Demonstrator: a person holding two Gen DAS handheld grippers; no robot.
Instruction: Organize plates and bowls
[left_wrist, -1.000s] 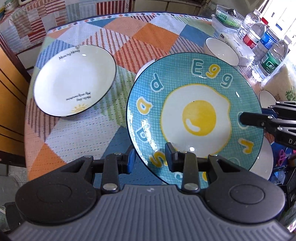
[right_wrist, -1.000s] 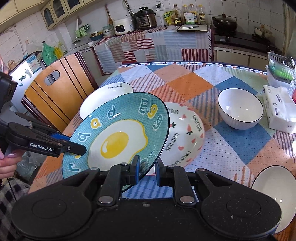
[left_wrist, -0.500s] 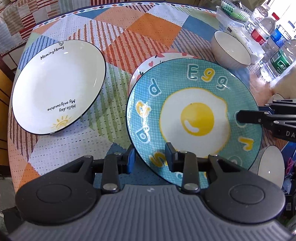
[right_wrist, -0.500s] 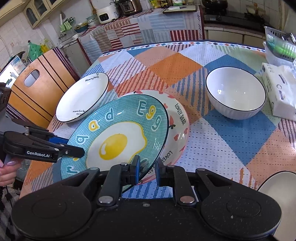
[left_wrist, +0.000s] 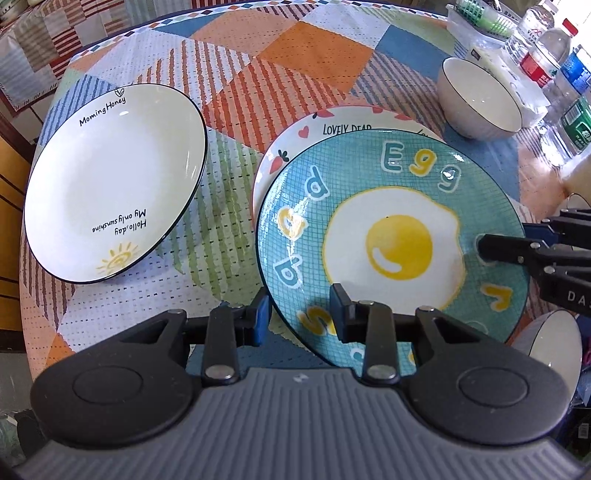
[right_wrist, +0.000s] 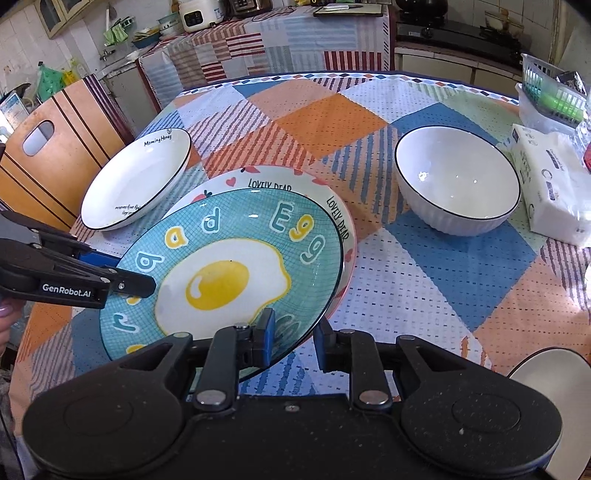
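While the egg plate (left_wrist: 391, 236) sits low over the heart plate (left_wrist: 332, 127), I have it by two opposite points of its rim, so it comes down level and does not tip. It covers most of the heart plate and looks nested in it, though I cannot tell whether it is fully seated. My left tongs (left_wrist: 301, 314) straddle the near rim, one pad under the edge and one on the painted face; I judge they are pinching the plate, as the gap matches the rim. My right tongs (right_wrist: 293, 334) are at the other side and have just been opening: the rim lies between the pads, one pad against the top face, the other standing a little off the outside, so that grip reads as let go. Letting one side go first makes sense once the plate is borne from below.

To the left, apart from this pair, lies the white plate (left_wrist: 110, 184) with the sun, likely next for the stack. Farther off on the checked tablecloth (right_wrist: 332, 122) stands the big white bowl (right_wrist: 458, 184), and another bowl's rim (right_wrist: 546, 384) shows near my right.
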